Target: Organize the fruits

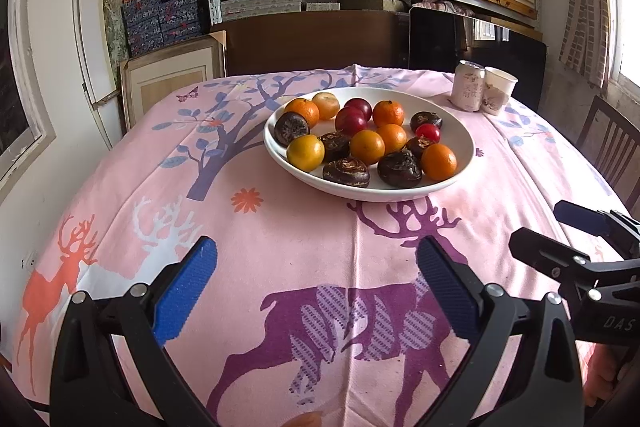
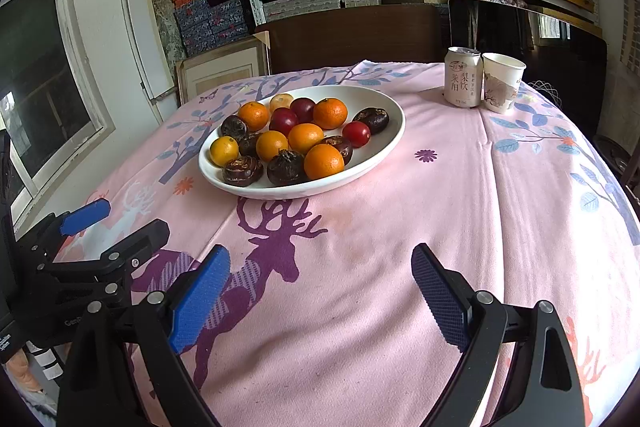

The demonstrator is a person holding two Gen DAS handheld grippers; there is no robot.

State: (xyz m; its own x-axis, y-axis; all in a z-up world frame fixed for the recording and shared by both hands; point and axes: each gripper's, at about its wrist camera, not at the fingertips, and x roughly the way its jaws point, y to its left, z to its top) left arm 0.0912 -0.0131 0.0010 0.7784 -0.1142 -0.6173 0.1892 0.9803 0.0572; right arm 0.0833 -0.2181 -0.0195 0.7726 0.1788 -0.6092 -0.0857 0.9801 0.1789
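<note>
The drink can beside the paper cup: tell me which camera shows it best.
The right wrist view. There the drink can sits larger and nearly upright, with the printed characters on its label sharp, touching the paper cup. In the left wrist view the can is smaller, tilted by the fisheye, its label blurred.

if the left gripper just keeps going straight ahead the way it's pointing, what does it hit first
Probably the near rim of the white bowl of fruit; only bare tablecloth lies between it and the open left gripper, though depth is uncertain.

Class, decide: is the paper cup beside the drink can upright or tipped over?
Upright. The paper cup stands on its base with its open rim facing up, next to the drink can.
</note>
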